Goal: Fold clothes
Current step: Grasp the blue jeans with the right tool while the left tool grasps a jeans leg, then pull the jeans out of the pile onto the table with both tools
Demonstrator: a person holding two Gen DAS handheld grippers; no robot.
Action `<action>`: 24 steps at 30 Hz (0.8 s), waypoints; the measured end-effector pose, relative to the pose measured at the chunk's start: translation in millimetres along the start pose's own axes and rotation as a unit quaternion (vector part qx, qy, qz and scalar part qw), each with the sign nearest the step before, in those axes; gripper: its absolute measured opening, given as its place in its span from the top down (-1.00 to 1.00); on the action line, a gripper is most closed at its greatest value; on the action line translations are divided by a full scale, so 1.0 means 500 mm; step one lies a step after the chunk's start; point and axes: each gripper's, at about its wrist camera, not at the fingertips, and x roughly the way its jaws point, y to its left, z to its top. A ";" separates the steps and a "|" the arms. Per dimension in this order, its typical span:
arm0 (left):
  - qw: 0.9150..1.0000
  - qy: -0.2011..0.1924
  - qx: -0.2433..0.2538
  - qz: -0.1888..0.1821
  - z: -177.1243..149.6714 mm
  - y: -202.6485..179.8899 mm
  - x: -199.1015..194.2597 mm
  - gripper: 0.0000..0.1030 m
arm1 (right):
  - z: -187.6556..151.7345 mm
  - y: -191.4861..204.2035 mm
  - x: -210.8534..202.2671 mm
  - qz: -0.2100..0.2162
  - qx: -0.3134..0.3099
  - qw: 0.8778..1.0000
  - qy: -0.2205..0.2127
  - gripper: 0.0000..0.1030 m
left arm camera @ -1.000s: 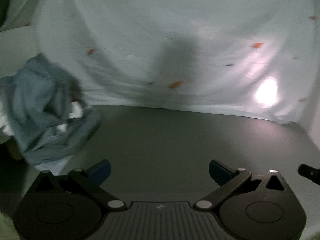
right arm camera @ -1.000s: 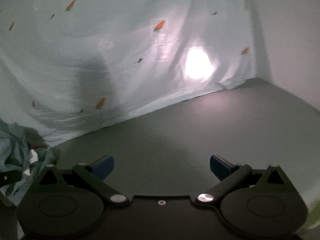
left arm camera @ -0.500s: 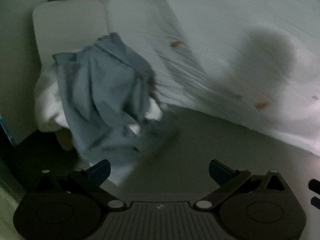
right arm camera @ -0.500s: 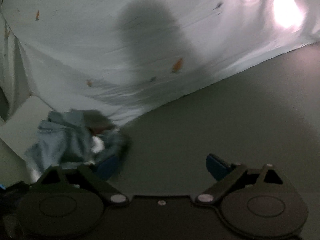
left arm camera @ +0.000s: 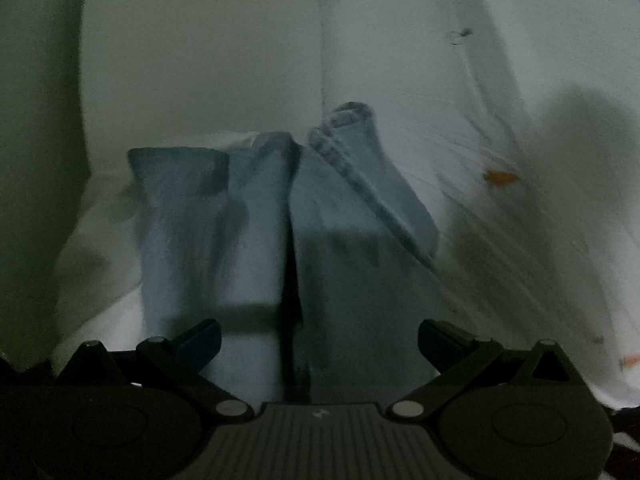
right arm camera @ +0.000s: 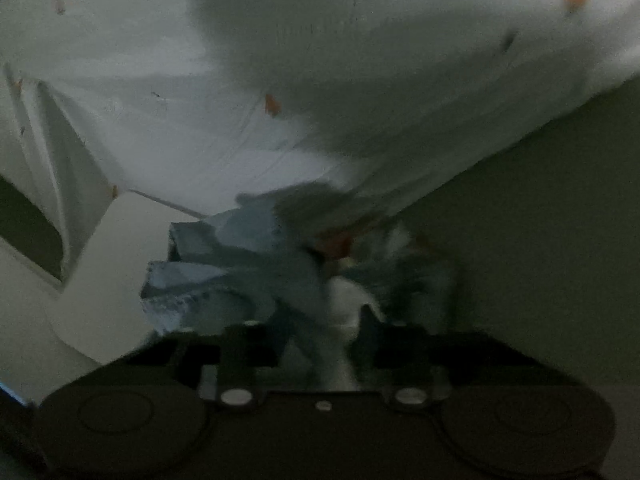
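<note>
A crumpled blue garment (left arm camera: 248,240) lies in a heap over a white cloth (left arm camera: 100,280). My left gripper (left arm camera: 320,338) hovers just in front of it, open, with its fingers spread to either side of the folds and nothing pinched. In the blurred right wrist view the same blue garment (right arm camera: 208,276) and a bit of white cloth (right arm camera: 344,300) bunch up at my right gripper (right arm camera: 324,340). Its jaws are closing, and blue and white fabric fills the narrow gap between them.
A white sheet with small orange marks (left arm camera: 520,120) hangs behind and to the right as a backdrop (right arm camera: 360,60). A pale flat board (left arm camera: 200,60) stands behind the heap. The dark grey tabletop (right arm camera: 540,220) stretches to the right.
Both grippers swept left from the bare tabletop to the clothes heap, which now fills the lower middle of both views. The right jaws went from wide open to narrow around fabric.
</note>
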 end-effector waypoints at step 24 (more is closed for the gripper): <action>0.992 -0.069 -0.045 -0.091 0.080 0.041 0.153 -0.81 | 0.103 0.026 0.438 0.079 -0.025 0.991 0.103 0.40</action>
